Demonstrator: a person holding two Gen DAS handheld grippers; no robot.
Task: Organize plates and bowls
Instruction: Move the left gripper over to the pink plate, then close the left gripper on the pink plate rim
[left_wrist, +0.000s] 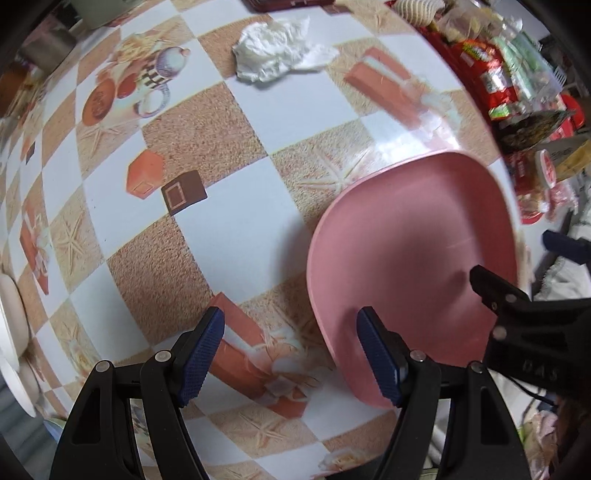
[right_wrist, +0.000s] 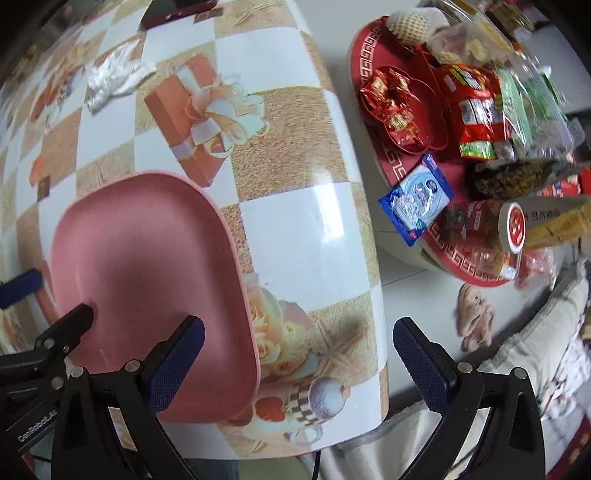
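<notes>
A pink square plate (left_wrist: 413, 251) lies flat on the checkered tablecloth (left_wrist: 236, 229); in the right wrist view it (right_wrist: 147, 266) sits near the table's right edge. My left gripper (left_wrist: 291, 354) is open and empty, its right finger over the plate's near-left rim, its left finger over the cloth. My right gripper (right_wrist: 299, 362) is open and empty, its left finger over the plate's near edge, its right finger past the table edge. Each gripper shows in the other's view: the right (left_wrist: 495, 291), the left (right_wrist: 70, 325).
A crumpled white tissue (left_wrist: 277, 51) lies at the far middle of the table. White dishes (left_wrist: 14, 325) sit at the left edge. A red round tray (right_wrist: 399, 162) piled with snack packets stands on a lower surface to the right.
</notes>
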